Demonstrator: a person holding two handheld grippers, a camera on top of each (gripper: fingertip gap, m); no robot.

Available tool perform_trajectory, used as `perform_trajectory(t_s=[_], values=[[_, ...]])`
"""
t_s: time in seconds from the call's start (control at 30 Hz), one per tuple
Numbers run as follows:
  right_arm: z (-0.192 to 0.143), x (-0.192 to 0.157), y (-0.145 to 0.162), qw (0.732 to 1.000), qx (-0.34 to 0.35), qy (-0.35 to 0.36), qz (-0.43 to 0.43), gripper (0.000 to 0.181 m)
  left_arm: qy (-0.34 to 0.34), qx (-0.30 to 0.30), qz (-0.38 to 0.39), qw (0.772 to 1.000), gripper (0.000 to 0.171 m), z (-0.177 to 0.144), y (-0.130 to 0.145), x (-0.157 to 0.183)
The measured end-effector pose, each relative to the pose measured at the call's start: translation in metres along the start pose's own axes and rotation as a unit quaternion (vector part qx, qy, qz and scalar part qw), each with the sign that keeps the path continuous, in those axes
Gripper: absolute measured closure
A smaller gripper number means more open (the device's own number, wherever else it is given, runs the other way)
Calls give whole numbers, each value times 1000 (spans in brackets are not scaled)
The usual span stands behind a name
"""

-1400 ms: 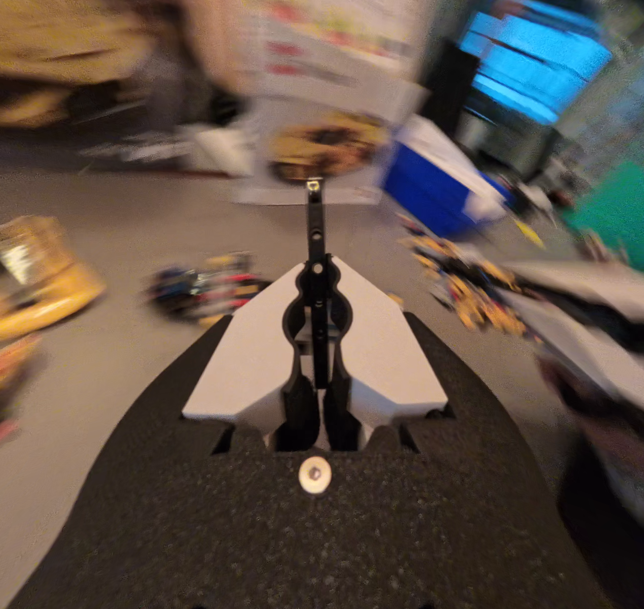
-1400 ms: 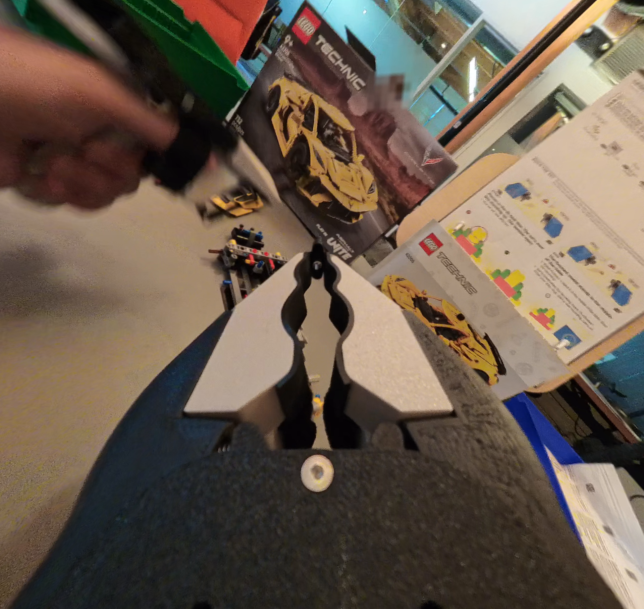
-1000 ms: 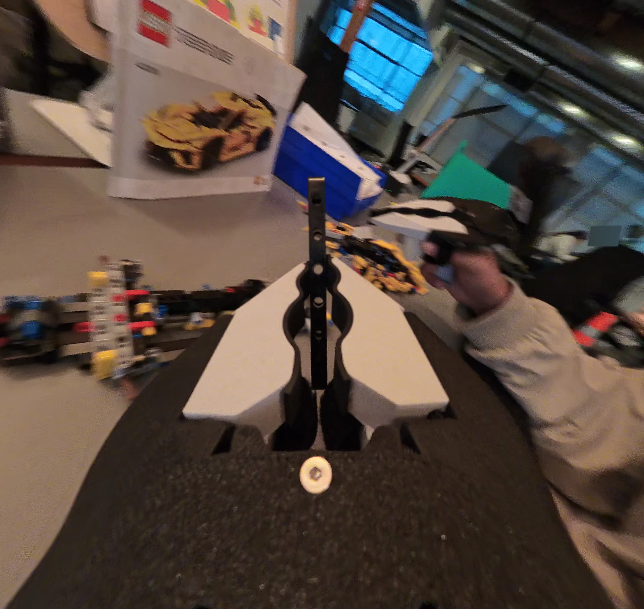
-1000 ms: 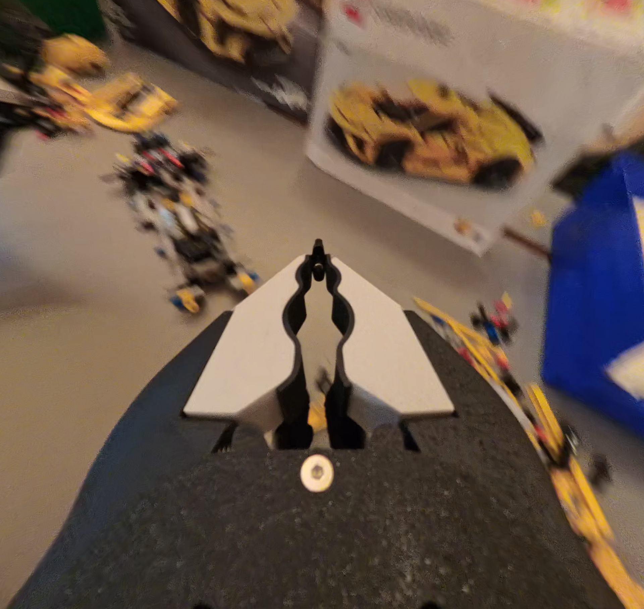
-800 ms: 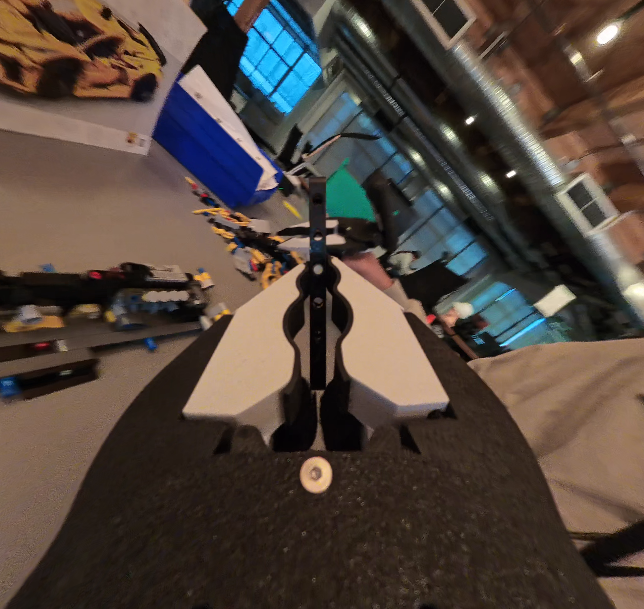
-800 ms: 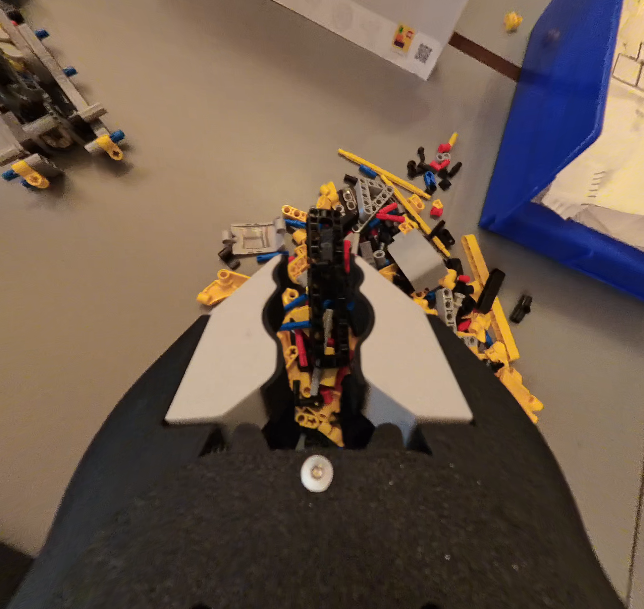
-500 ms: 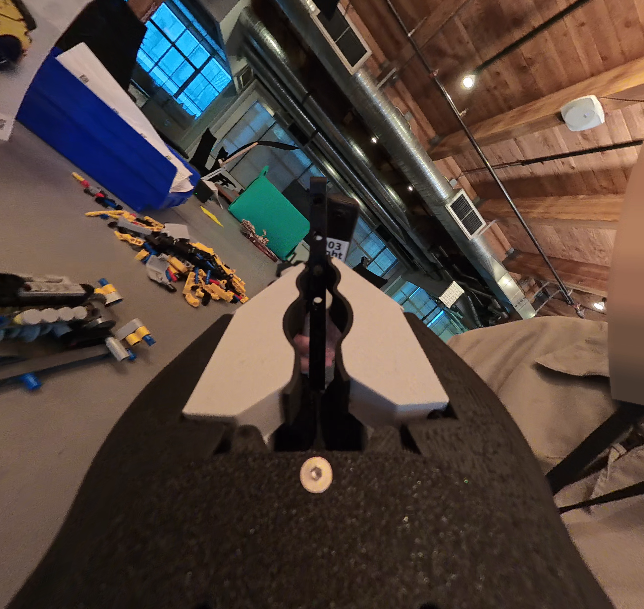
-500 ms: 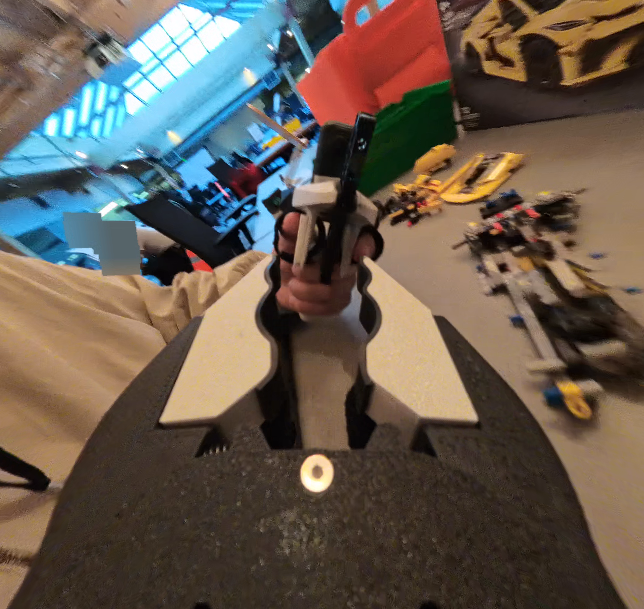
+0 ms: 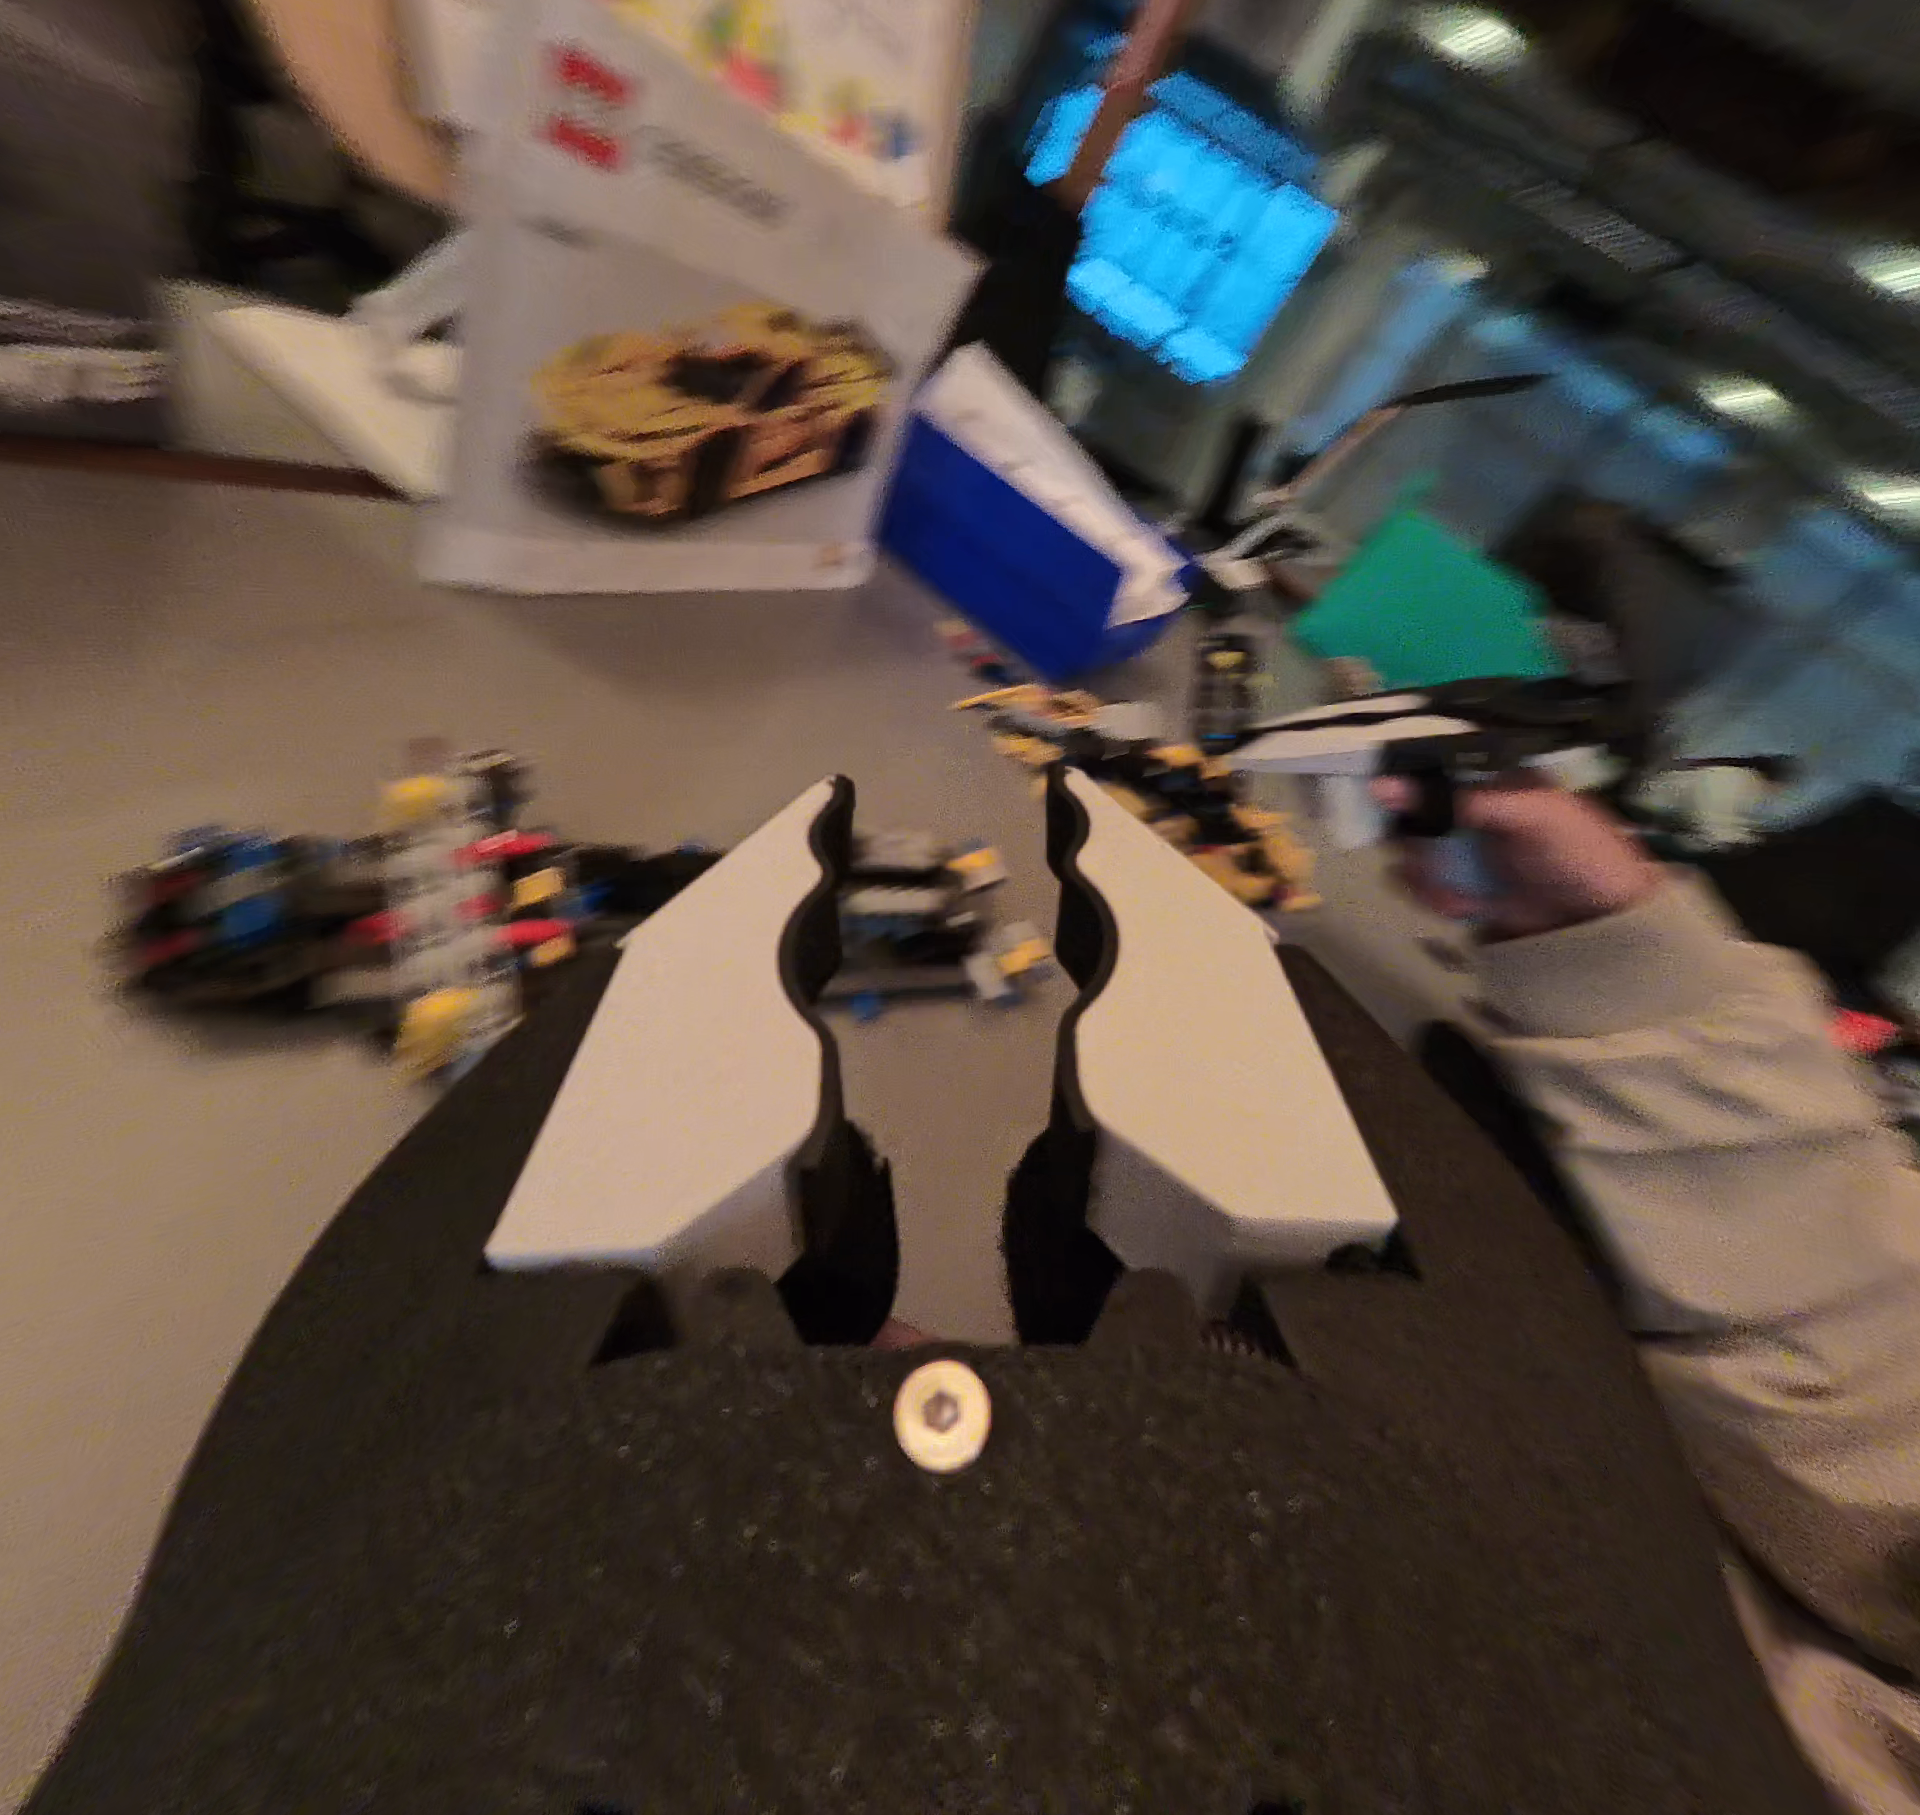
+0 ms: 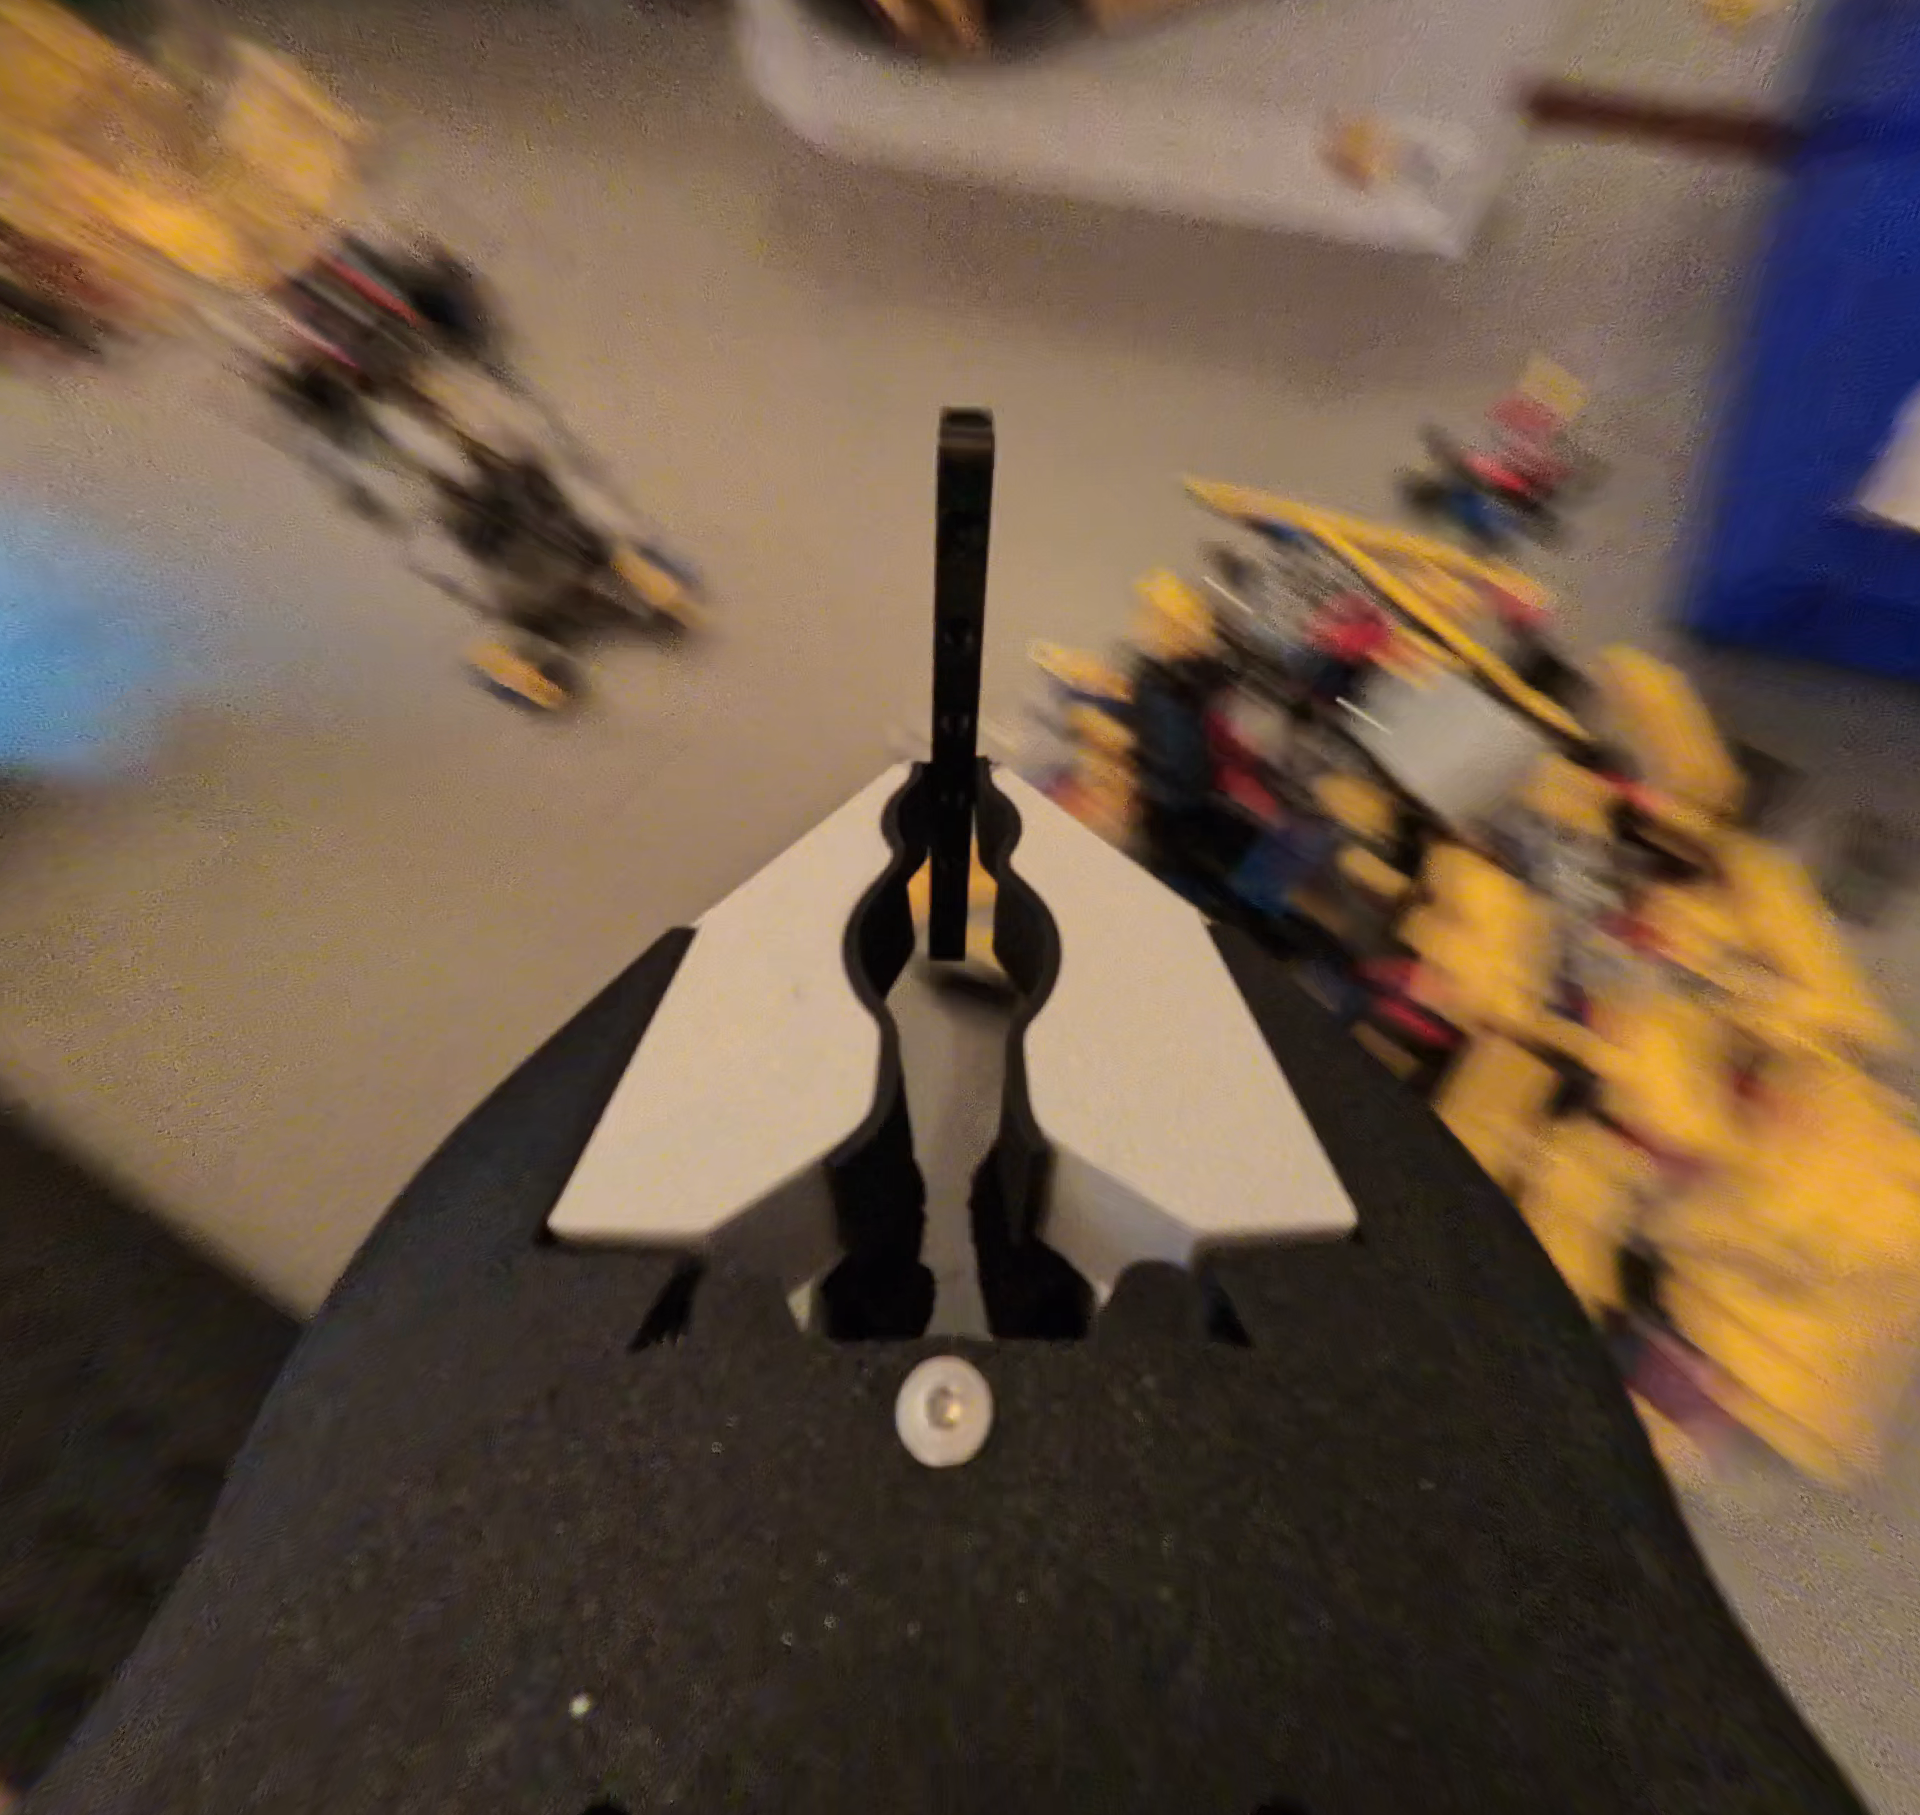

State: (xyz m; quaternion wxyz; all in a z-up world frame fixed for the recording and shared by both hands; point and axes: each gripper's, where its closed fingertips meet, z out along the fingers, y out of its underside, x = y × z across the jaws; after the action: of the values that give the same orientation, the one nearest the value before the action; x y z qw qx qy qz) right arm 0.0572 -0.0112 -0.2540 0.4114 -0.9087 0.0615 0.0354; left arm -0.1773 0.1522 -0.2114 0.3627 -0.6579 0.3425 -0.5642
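1. Left wrist view: left gripper spread wide, nothing between the fingers. Half a second back, clamped on a black beam.
2. Beam now pinched edge-on at the tips of right gripper, sticking straight out ahead above the table. Passed across from left to right, by the look of it.
3. Nearest the left gripper: part-built chassis on the table, just beyond and left of the tips. Farther right, a hand on the other tool, pale sleeve behind.
4. Near the right gripper: pile of loose yellow, black and red parts right of the beam, chassis at upper left, blue bin at the right edge.
5. Writing: booklet with a yellow car picture propped at the back, with a red logo patch and print on it. Smeared by motion blur and not readable.
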Motion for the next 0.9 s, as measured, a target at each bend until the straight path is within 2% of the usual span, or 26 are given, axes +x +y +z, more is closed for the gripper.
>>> perform_trajectory(t_s=[0.03,0.07,0.13,0.23,0.33,0.4,0.5,0.57,0.63,0.7,0.77,0.83,0.9], values=[[-7,32,17,996,-58,68,-29,175,-44,-19,8,999,135,-2,4,-17],[-15,52,24,989,-85,111,-49,174,-77,-33,18,996,135,-5,8,-30],[-19,65,32,984,-109,125,-60,175,-113,-47,39,992,135,-8,11,-43],[-14,69,29,984,-99,130,-70,175,-123,-68,59,988,135,-5,19,-45],[-14,61,7,988,-44,132,-59,170,-118,-77,68,988,135,-3,26,-42],[-19,38,-20,992,14,107,-59,161,-115,-79,72,988,135,-1,28,-41],[-12,-41,-57,984,99,-11,-149,157,-103,-92,93,986,135,3,31,-37],[10,-96,-51,970,98,-104,-196,154,-74,-116,131,982,135,8,42,-24],[37,-127,-34,956,86,-162,-229,154,-53,-143,179,972,135,13,56,-9],[61,-144,-8,943,64,-199,-259,147,-44,-167,237,956,135,18,72,3],[79,-144,10,944,45,-183,-271,151,-54,-190,275,941,138,21,86,7],[87,-145,22,944,18,-179,-277,153,-38,-218,275,936,144,25,101,17],[95,-142,21,950,15,-161,-269,154,-23,-227,267,936,144,31,108,25]])
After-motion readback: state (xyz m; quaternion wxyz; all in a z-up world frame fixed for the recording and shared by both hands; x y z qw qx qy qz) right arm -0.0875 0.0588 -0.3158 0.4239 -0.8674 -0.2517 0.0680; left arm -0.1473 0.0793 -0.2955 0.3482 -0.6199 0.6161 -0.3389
